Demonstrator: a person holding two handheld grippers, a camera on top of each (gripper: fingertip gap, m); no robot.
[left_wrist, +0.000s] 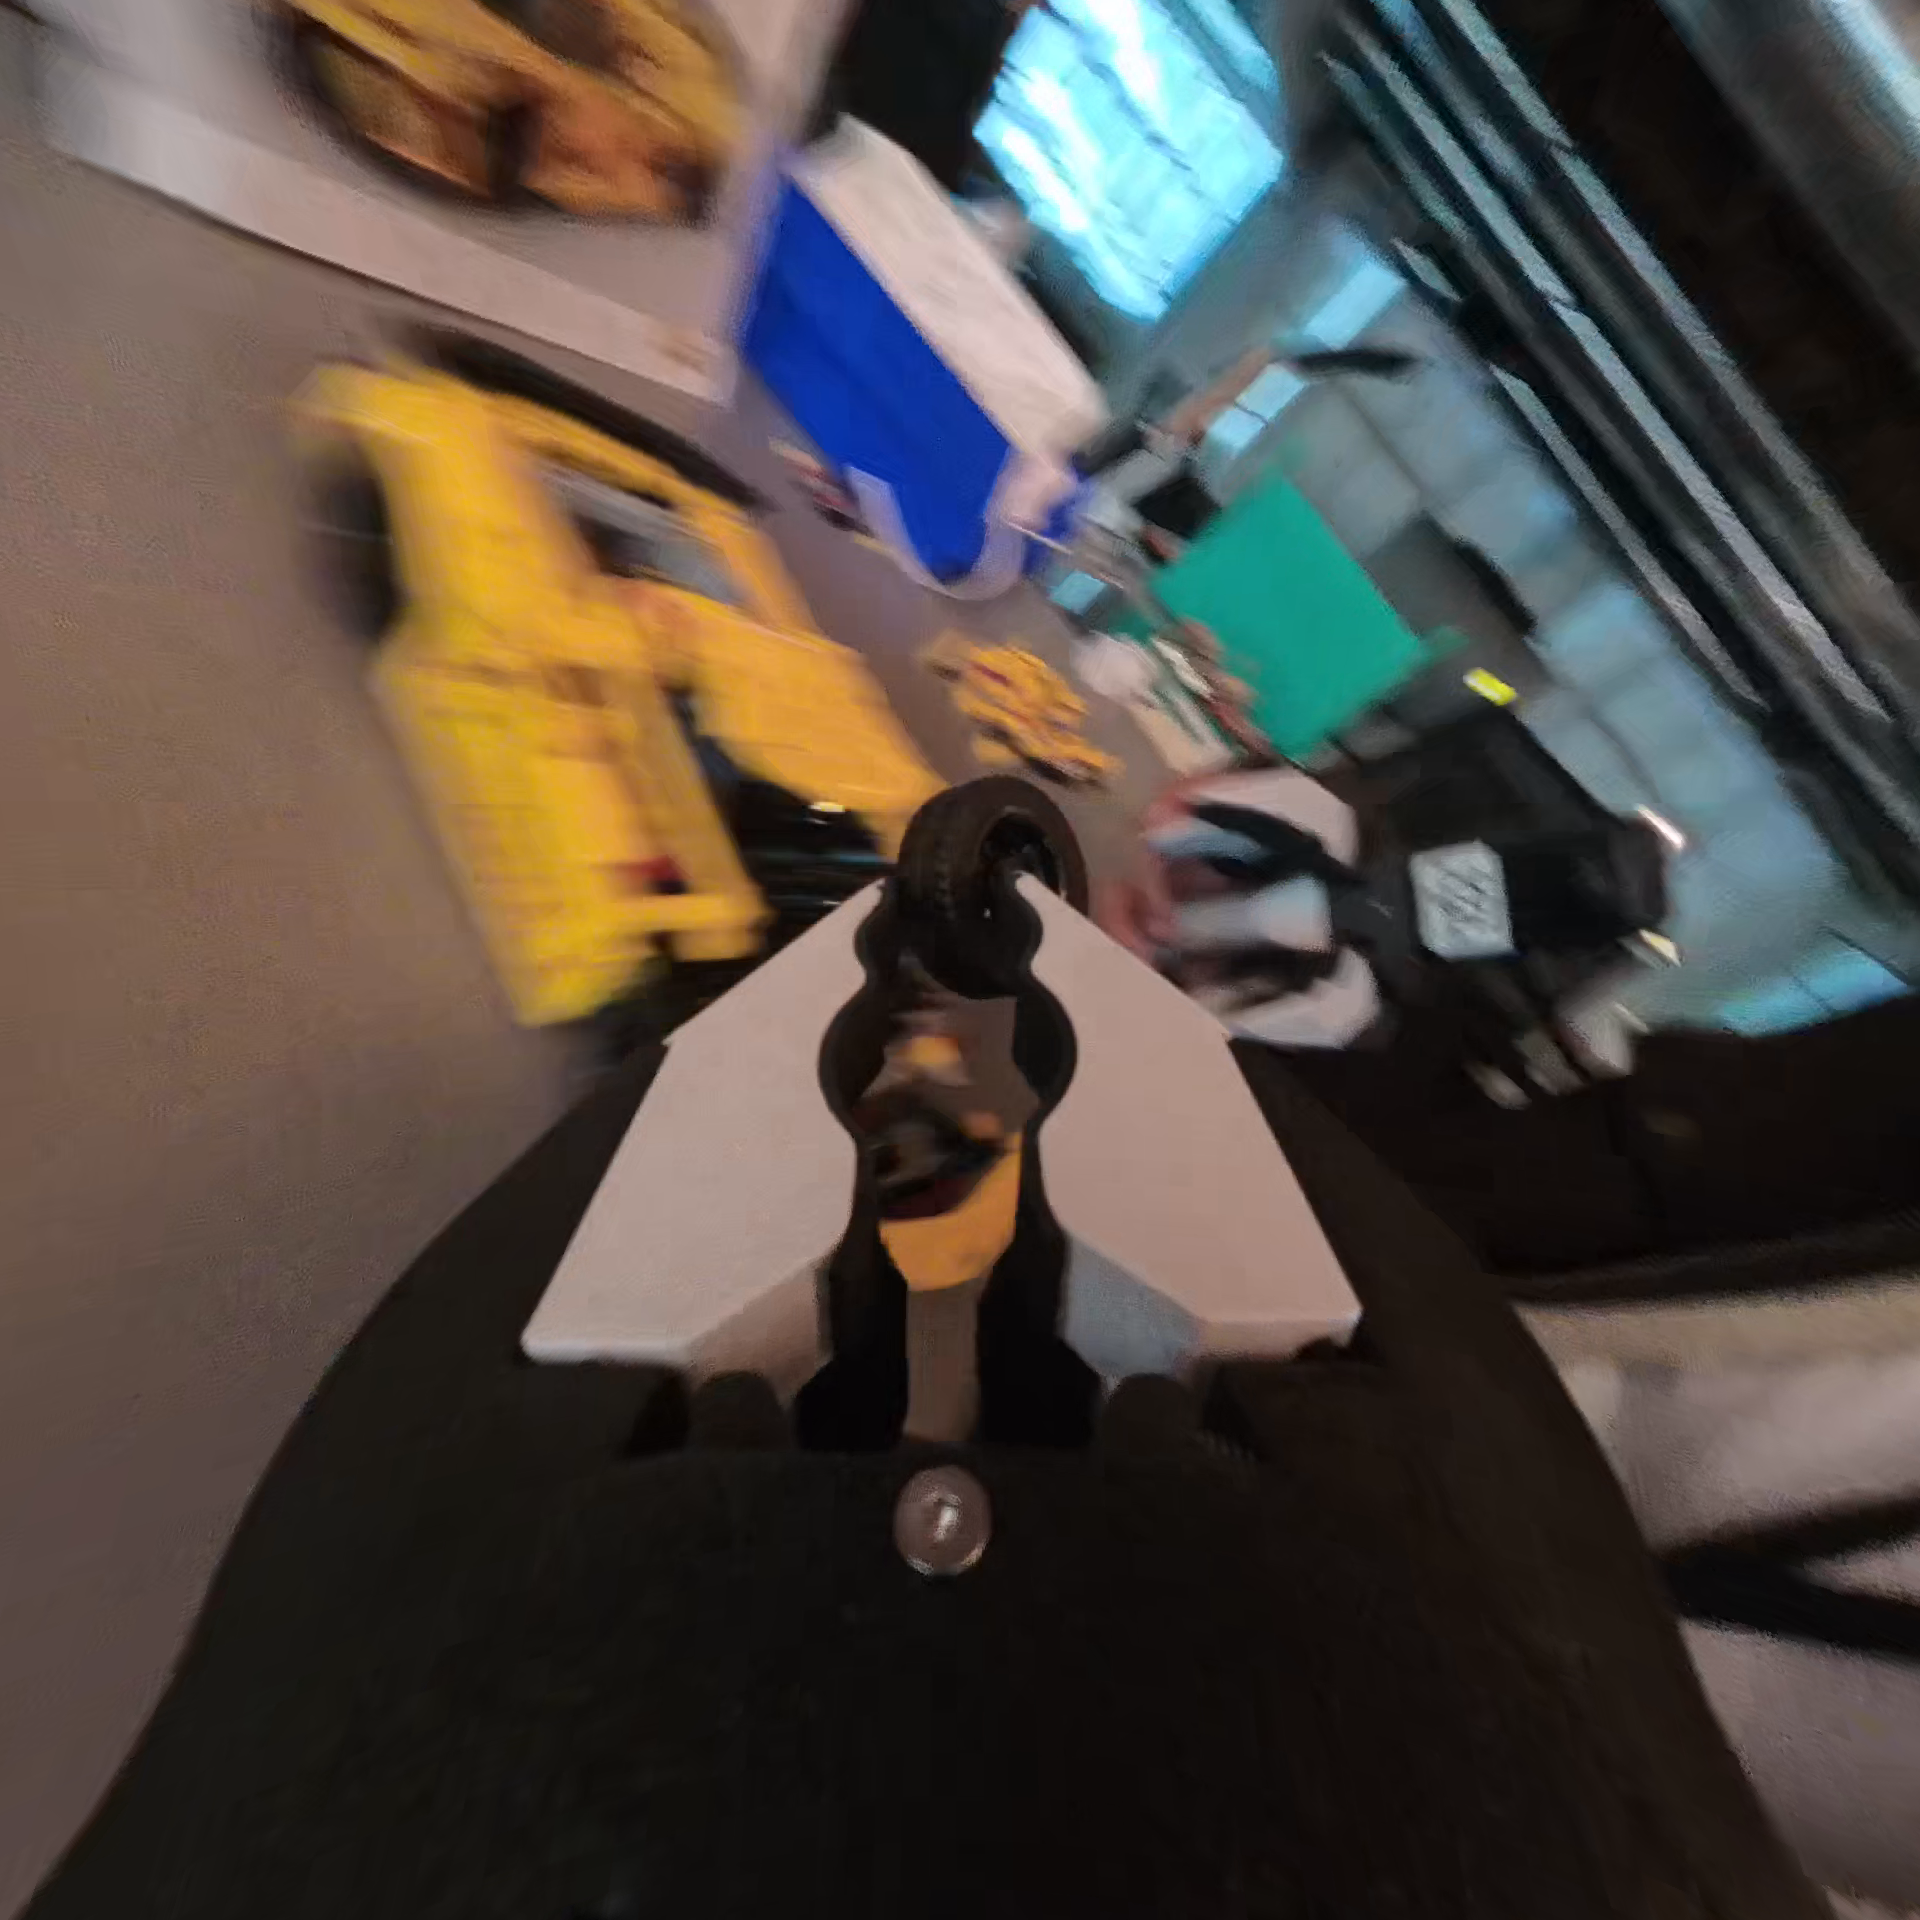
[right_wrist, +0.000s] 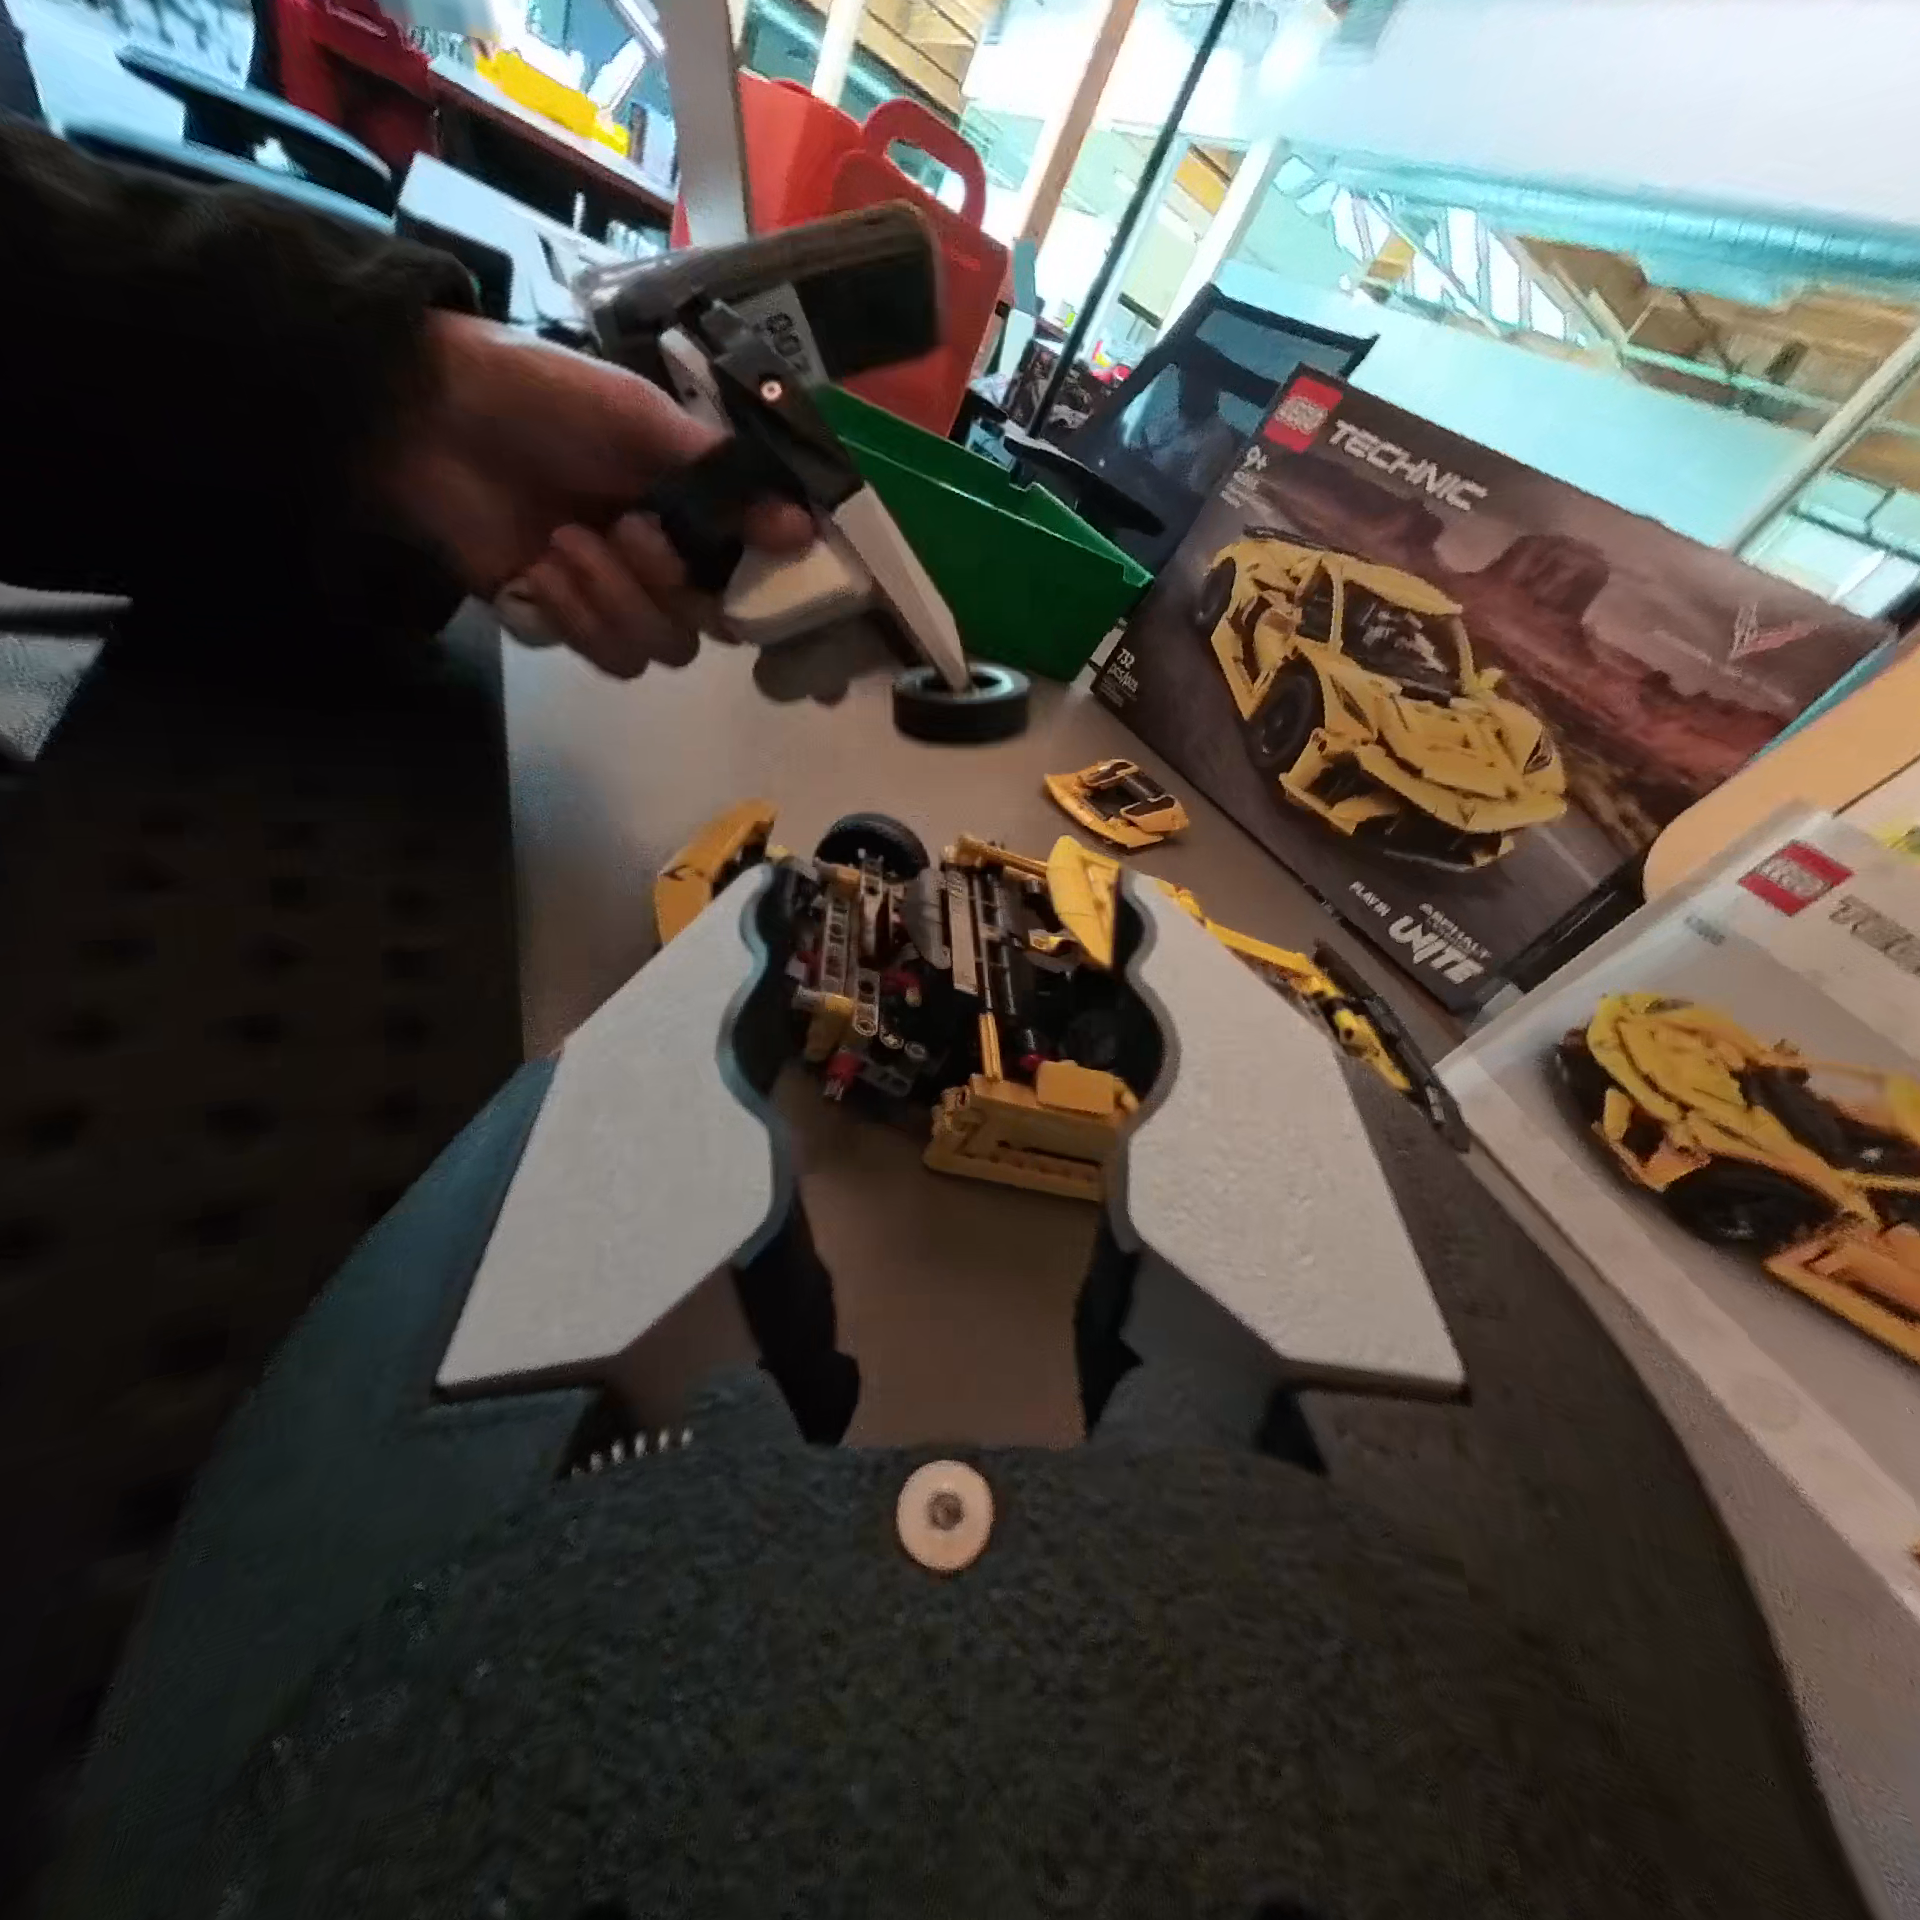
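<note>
**Tyre in left claw; right claw open over car chassis**

Tyre (left_wrist: 987, 894): small, black, rubber. Pinched at the tip of the left claw (left_wrist: 961, 925), whose fingers close through its hub. In the right wrist view the tyre (right_wrist: 961, 703) lies flat, at or just above the grey table (right_wrist: 623, 769), beside the green bin (right_wrist: 987, 561); contact with the table cannot be told.

Left claw (right_wrist: 951, 665): angled down, held by a hand (right_wrist: 561, 488) in a dark sleeve.

Right claw (right_wrist: 940, 914): jaws spread wide, holding nothing, hovering over the car chassis (right_wrist: 935, 987), a part-built yellow and black brick model on the table.

Loose yellow panel (right_wrist: 1117, 802): between chassis and box.

Box (right_wrist: 1455, 707): stands behind the chassis, pictures a yellow car.

Booklet (right_wrist: 1714, 1091): at right, same car pictured.

Left wrist view: heavily blurred.
</note>
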